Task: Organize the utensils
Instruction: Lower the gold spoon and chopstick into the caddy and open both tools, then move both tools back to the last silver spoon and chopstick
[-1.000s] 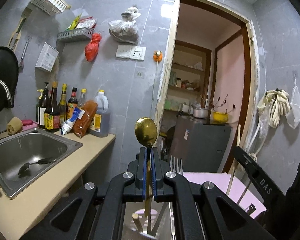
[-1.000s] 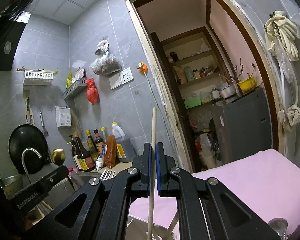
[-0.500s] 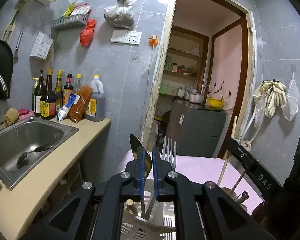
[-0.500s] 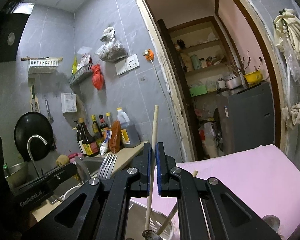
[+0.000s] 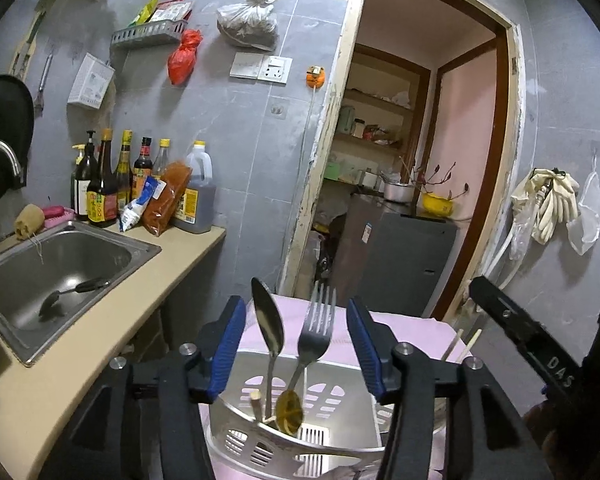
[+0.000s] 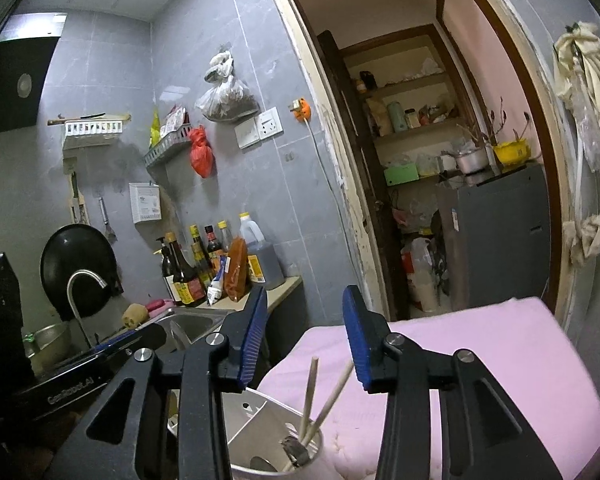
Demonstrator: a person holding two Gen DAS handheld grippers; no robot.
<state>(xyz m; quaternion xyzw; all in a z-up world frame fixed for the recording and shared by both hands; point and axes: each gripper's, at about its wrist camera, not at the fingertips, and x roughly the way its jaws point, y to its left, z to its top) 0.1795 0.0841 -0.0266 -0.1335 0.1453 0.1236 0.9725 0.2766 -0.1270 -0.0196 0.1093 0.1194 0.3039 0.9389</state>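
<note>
A perforated metal utensil holder [image 5: 260, 436] stands on a pink cloth. In it a spoon [image 5: 269, 320] and a fork [image 5: 317, 324] stand head up, and a gold spoon bowl [image 5: 289, 409] sits low inside. My left gripper [image 5: 296, 344] hangs just behind them. Its jaws are opening, and the blue pads [image 5: 228, 340] touch neither utensil. Two wooden chopsticks [image 6: 311, 390] lean in the holder's round cup [image 6: 312, 446]. Above them my right gripper [image 6: 305, 340] is opening its jaws too, with nothing pressed between its pads [image 6: 358, 340]. The chopsticks' tips [image 5: 458, 344] show at the right of the left wrist view.
A steel sink [image 5: 140, 248] with a dark ladle [image 5: 74, 292] lies left, set in a beige counter [image 5: 100, 352]. Sauce bottles [image 5: 100, 184] line the wall behind it. The pink cloth [image 6: 480, 360] stretches right towards an open doorway [image 6: 420, 160].
Both grippers sank from shut grips to open jaws. The spoon left the left pads and stands in the holder. The chopstick left the right pads and leans in the cup.
</note>
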